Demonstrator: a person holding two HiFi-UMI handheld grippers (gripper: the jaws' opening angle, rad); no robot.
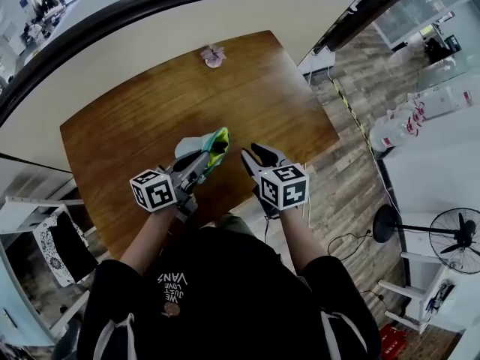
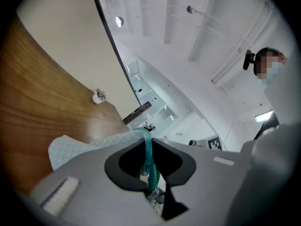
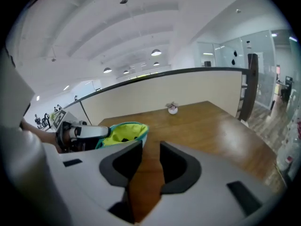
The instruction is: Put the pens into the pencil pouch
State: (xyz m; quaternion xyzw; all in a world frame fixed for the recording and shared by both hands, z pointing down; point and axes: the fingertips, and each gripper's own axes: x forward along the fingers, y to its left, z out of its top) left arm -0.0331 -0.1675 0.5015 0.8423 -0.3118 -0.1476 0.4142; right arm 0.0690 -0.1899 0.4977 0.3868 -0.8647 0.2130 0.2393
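The pencil pouch (image 1: pixel 212 147) is pale blue outside with a teal zip and a bright yellow-green lining. It hangs above the wooden table (image 1: pixel 150 118) with its mouth gaping. My left gripper (image 1: pixel 199 165) is shut on its zip edge; in the left gripper view the teal zip (image 2: pixel 148 154) runs between the closed jaws and the pale cloth (image 2: pixel 70 147) spreads to the left. My right gripper (image 1: pixel 255 157) is open and empty just right of the pouch. In the right gripper view the pouch (image 3: pixel 123 133) is ahead and to the left, beside the left gripper (image 3: pixel 82 133). No loose pen shows.
A small pink-and-white ornament (image 1: pixel 214 55) stands near the table's far edge, also visible as the ornament (image 3: pixel 173 108). A low wall with a dark rail (image 1: pixel 150 13) runs behind the table. A floor fan (image 1: pixel 457 238) stands at the right, a white rack (image 1: pixel 45 238) at the left.
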